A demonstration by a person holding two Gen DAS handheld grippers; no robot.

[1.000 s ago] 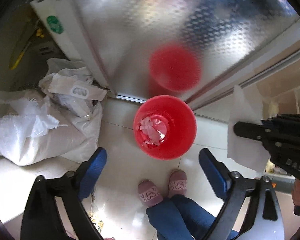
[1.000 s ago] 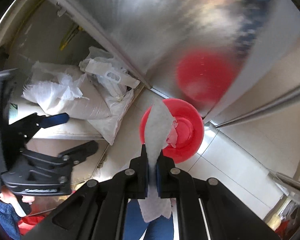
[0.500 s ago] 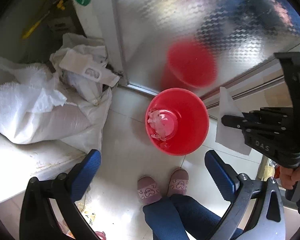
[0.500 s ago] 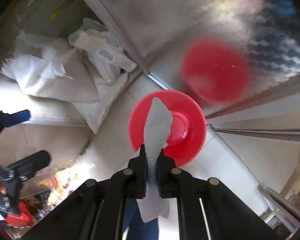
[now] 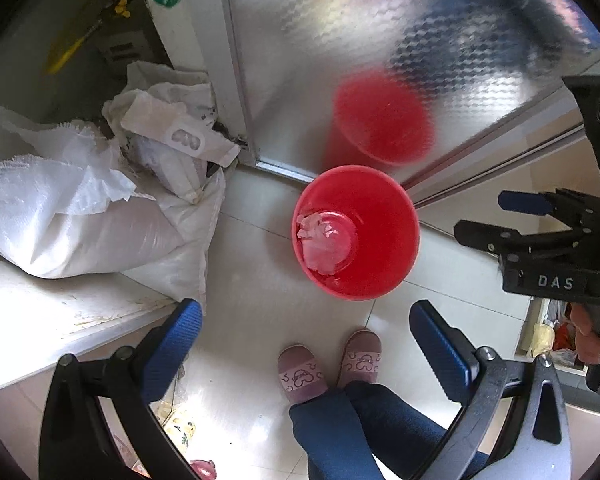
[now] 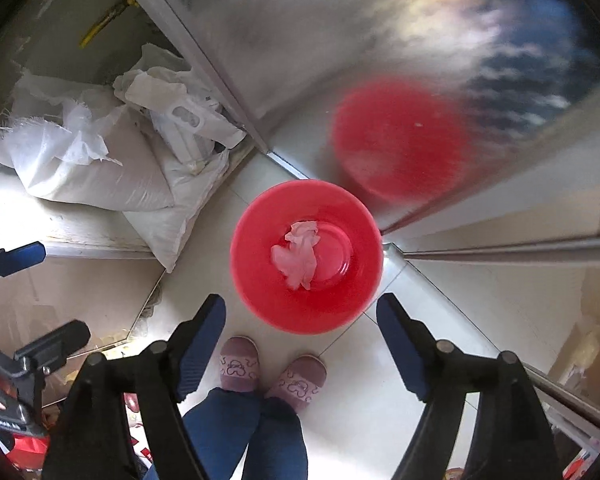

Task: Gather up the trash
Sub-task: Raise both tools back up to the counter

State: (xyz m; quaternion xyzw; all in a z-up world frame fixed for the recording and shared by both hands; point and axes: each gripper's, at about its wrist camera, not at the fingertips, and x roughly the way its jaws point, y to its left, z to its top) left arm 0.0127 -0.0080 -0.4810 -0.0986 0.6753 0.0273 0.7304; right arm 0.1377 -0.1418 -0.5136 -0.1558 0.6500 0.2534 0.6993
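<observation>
Red bin [image 6: 260, 304], one; crumpled tissues [image 6: 298, 254], count unclear

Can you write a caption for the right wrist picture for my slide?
Right tongs opening, empty, above a red bin holding crumpled tissue.

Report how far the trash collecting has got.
Done: crumpled paper lies at the bottom of the red bin. In hand: nothing. The right gripper hangs above the bin with its jaws opening and nothing between them; the left gripper is wide open and empty. Left: no loose trash shows on the floor by the bin; the white sacks beside it are untouched.
</observation>
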